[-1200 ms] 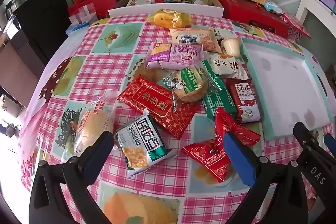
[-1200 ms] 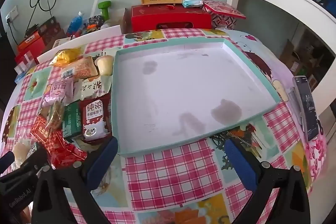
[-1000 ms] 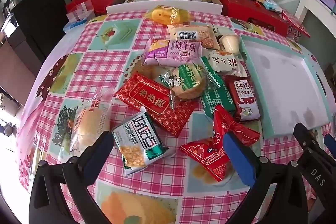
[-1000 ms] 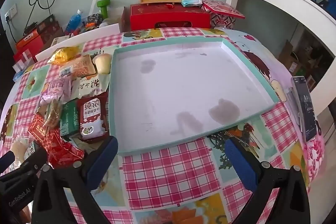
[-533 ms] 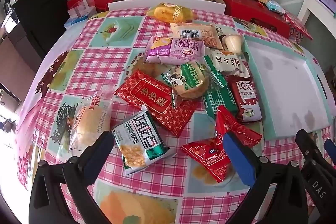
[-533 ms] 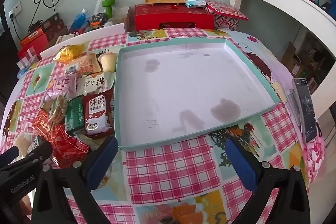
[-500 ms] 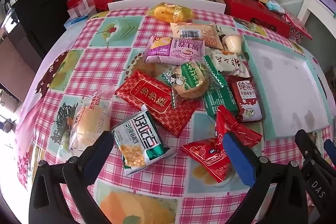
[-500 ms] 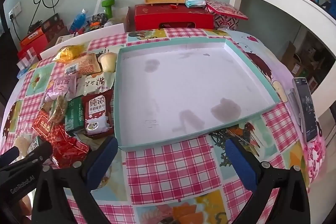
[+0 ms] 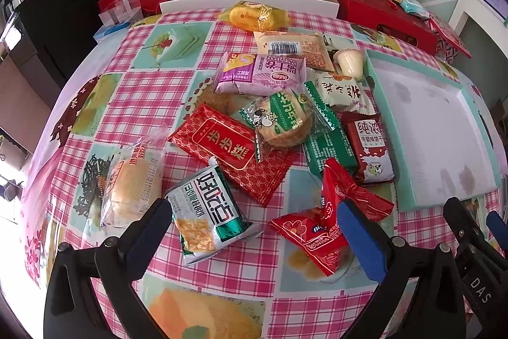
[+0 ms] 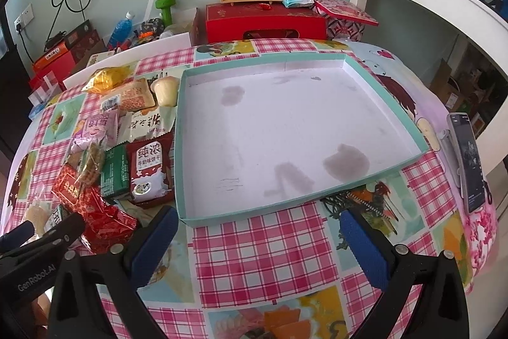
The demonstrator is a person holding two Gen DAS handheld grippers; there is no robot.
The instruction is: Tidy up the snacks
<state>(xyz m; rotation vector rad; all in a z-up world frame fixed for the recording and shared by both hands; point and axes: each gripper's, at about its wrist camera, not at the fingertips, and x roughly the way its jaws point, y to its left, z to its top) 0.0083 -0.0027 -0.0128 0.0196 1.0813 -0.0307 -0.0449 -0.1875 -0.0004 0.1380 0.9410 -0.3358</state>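
Snacks (image 9: 279,129): heap unmoved since a second ago, ahead of our left gripper (image 9: 254,221), fingers spread, empty. Tray (image 10: 422,148): bare, ahead of our right gripper (image 10: 257,234), spread, empty. We only drift; sorting not begun.

Both views are bright and evenly lit by soft daylight, with an overexposed white patch at the lower left edge of the left wrist view. The foil snack wrappers (image 9: 330,212) show small glints, and shadows under the packets are faint. Fisheye distortion bends the table (image 10: 260,247) into a dome, with black vignetting in the corners; focus is sharp throughout.
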